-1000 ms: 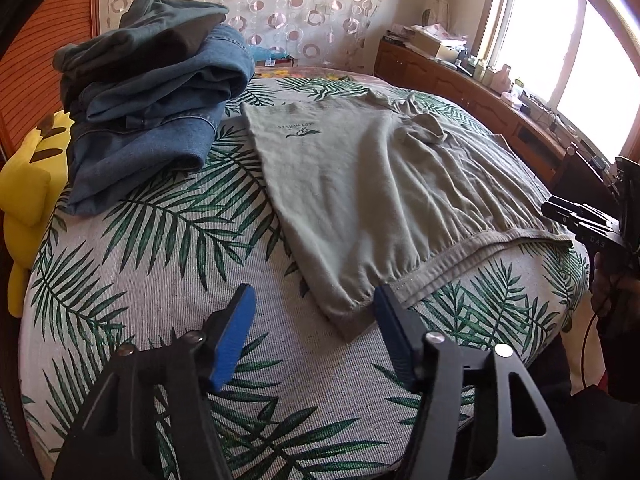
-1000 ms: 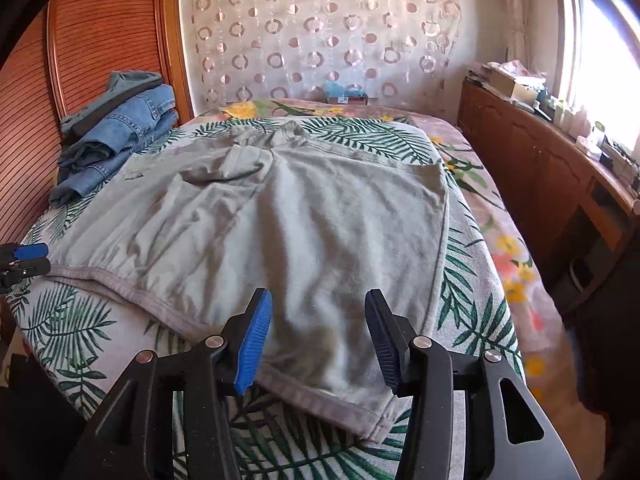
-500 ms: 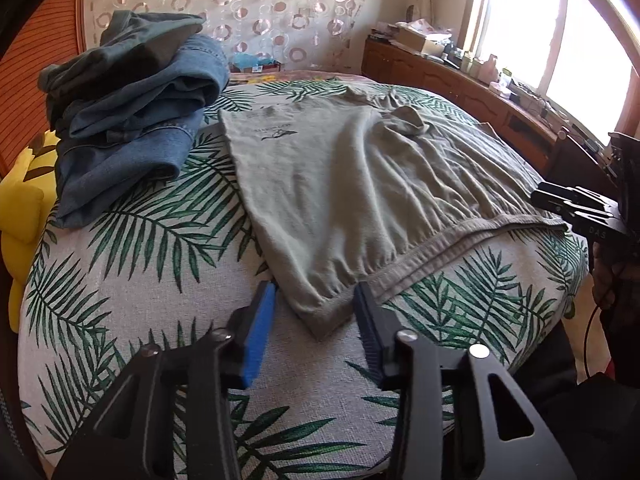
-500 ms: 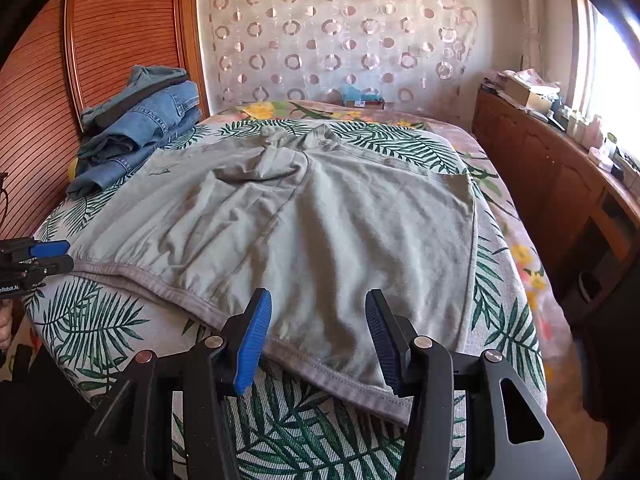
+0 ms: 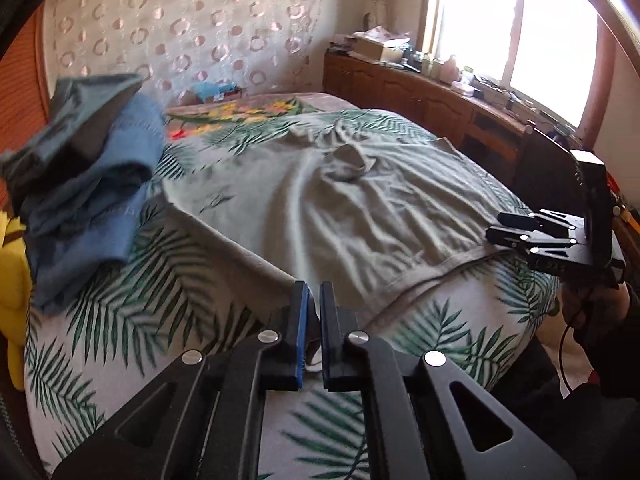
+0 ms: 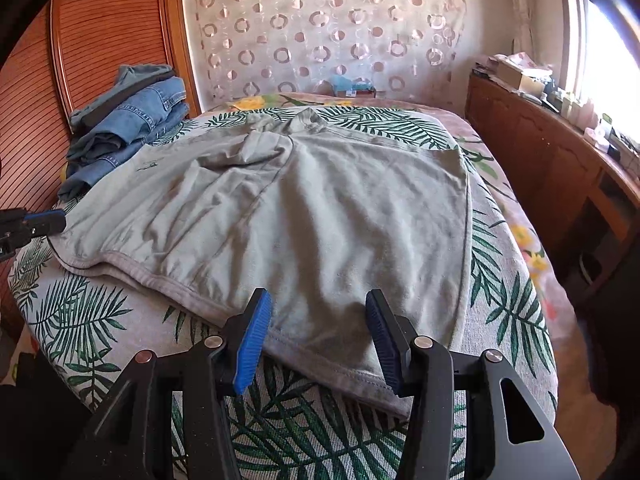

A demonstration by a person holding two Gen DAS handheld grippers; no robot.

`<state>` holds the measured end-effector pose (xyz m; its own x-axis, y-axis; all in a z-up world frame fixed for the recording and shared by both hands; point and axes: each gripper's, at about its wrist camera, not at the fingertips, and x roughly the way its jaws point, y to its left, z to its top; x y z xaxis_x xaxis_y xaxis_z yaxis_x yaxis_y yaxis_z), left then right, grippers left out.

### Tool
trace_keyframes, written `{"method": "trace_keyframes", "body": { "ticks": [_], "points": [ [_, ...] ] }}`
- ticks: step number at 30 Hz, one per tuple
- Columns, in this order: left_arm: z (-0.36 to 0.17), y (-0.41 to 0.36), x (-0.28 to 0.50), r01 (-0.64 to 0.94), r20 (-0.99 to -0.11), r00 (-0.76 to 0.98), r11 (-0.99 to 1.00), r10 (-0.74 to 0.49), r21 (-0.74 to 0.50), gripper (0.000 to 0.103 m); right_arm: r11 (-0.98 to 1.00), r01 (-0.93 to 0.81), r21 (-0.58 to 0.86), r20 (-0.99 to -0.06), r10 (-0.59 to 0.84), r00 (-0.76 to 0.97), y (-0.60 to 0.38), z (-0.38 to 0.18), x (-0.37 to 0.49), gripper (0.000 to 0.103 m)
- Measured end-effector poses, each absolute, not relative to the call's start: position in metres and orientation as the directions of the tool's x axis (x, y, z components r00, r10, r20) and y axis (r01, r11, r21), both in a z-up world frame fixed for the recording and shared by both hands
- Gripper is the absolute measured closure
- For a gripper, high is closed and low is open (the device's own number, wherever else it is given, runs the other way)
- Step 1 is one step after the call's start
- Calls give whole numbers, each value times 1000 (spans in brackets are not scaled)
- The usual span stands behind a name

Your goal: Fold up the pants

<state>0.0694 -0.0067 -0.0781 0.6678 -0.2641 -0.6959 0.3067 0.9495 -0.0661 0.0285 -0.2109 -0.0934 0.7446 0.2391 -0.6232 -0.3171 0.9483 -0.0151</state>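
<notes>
A pair of grey-green pants (image 6: 304,216) lies spread flat across a bed (image 6: 92,312) covered with a palm-leaf print, its waistband edge toward the near end of the bed and the legs running away toward the wall. The cloth is wrinkled, with a small bunched lump near the far middle. The left gripper (image 5: 313,312) has its jaws clenched almost together on the near left corner of the pants, at the waistband; only a thin slot shows between the blue pads (image 5: 301,334), and the cloth edge runs straight into them. From the right wrist view the same gripper sits at the left edge of the frame (image 6: 36,224), touching the corner of the pants. The right gripper (image 6: 318,336) hangs over the near right part of the waistband with its jaws released and wide apart, the cloth lying between the two pads but not pinched. From the left wrist view the right gripper (image 5: 520,232) shows at the far right, just at the pants' edge. A stack of folded blue jeans (image 6: 128,120) rests on the far left side of the bed, beside the pants. Something yellow (image 5: 12,264) lies at the left edge of the bed. A wooden cabinet (image 6: 532,152) runs along the right wall under a bright window (image 5: 516,28).
</notes>
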Motion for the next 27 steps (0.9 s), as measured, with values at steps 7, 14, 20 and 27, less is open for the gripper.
{"method": "trace_keyframes", "body": {
  "ticks": [7, 14, 20, 27],
  "points": [
    [-57, -35, 89, 388, -675, 662, 920, -325, -62, 97, 956, -292, -2, -618, 229, 752, -222, -94, 28, 52],
    [-42, -74, 109, 462, -672, 647, 887, -361, -31, 97, 963, -270, 10, -610, 219, 762, -236, -96, 24, 52],
    [-30, -107, 118, 514, -664, 632, 857, -400, -26, 97, 966, -259, 17, -603, 216, 768, -244, -97, 20, 52],
    [-30, -117, 118, 524, -667, 625, 852, -405, -26, 97, 968, -250, 25, -593, 216, 776, -241, -97, 20, 52]
  ]
}}
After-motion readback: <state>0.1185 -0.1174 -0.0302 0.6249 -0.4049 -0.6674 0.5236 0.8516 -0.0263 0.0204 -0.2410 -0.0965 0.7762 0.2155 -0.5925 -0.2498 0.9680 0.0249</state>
